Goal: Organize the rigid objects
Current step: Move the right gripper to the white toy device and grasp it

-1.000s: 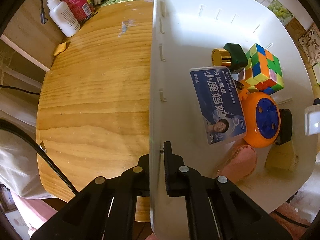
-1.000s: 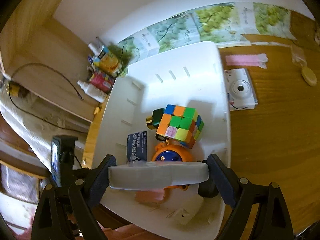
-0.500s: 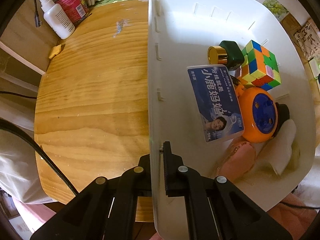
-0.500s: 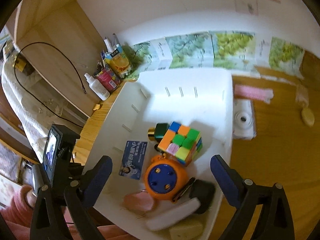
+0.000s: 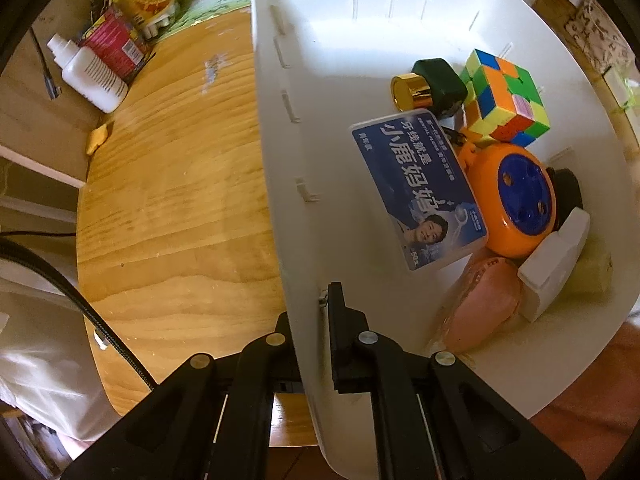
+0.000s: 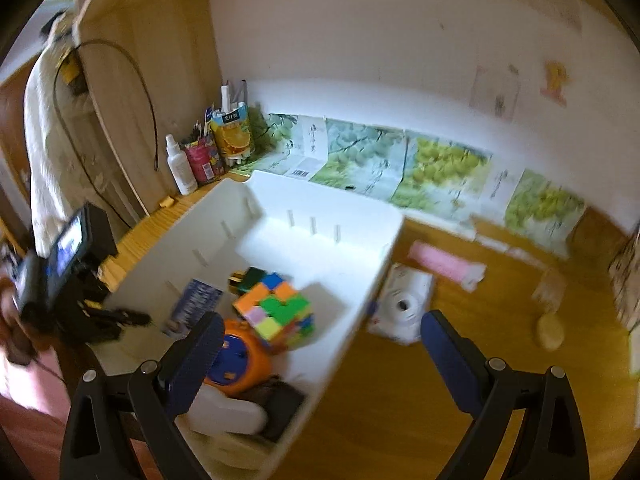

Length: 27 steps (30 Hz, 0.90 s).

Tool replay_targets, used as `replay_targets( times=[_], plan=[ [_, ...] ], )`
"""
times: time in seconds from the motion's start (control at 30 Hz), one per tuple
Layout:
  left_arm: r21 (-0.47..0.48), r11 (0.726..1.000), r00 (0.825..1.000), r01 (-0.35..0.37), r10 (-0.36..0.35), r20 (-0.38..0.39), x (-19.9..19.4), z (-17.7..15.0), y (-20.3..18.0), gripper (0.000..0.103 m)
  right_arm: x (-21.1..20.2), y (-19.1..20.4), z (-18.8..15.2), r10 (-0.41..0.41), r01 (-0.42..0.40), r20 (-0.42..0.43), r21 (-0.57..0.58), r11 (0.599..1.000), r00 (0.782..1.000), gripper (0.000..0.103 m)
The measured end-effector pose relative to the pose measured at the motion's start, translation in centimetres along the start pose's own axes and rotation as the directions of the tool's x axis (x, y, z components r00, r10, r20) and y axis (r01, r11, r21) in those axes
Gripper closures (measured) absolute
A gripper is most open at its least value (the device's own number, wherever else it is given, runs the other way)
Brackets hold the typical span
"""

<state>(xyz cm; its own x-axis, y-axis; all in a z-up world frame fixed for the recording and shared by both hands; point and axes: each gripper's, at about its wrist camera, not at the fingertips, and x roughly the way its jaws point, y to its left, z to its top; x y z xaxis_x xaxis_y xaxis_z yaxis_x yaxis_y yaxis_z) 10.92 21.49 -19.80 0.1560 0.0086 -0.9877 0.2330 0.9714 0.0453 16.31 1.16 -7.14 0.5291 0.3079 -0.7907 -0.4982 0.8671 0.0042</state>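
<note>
My left gripper [image 5: 316, 308] is shut on the left wall of the white bin [image 5: 280, 184] and points down. Inside the bin lie a colour cube [image 5: 506, 96], a green bottle with a gold cap [image 5: 432, 84], a blue printed box [image 5: 420, 188], an orange round toy [image 5: 516, 200], a white block [image 5: 556, 256], a pink piece [image 5: 484, 304] and a yellow sponge [image 5: 592, 276]. My right gripper [image 6: 320, 320] hangs open and empty above the bin's [image 6: 320, 208] near right side. The cube [image 6: 276, 308] shows below it.
A white instant camera [image 6: 404, 304], a pink packet [image 6: 444, 264] and a small yellow round thing [image 6: 550, 330] lie on the wooden table right of the bin. A white spray bottle [image 5: 92, 76], a red can and a juice carton stand at the back left corner. The wall is behind.
The white block left my right gripper and now lies in the bin by the orange toy. The right gripper rose and rolled, jaws wide. The left gripper kept its hold on the wall.
</note>
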Motion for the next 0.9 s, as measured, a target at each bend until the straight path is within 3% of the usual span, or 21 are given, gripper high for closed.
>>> replay_targets(
  times=[0.2,0.47,0.7,0.9],
  plan=[
    [0.0,1.0,1.0,-0.015,0.015,-0.004,-0.1,0.0,-0.6,0.096,-0.1,-1.8,-0.6,0.001,0.007,0.037,-0.214,0.977,0.999,0.004],
    [0.011,0.999,0.999,-0.044,0.044,-0.008,0.1,0.4,-1.1,0.095,2.2,-4.9,-1.1,0.064,-0.061,-0.005,-0.408,0.911,0.998,0.004],
    [0.069,0.992,0.995,-0.101,0.102,-0.009,0.1,0.2,-2.5,0.092,5.6,-7.9,-0.7,0.145,-0.152,-0.053,-0.509,0.847,0.988,0.004],
    [0.042,0.993,0.994,-0.112,0.113,-0.014,0.0,-0.1,-2.5,0.092,9.2,-9.1,-0.6,0.197,-0.227,-0.117,-0.589,0.775,0.973,0.004]
  ],
)
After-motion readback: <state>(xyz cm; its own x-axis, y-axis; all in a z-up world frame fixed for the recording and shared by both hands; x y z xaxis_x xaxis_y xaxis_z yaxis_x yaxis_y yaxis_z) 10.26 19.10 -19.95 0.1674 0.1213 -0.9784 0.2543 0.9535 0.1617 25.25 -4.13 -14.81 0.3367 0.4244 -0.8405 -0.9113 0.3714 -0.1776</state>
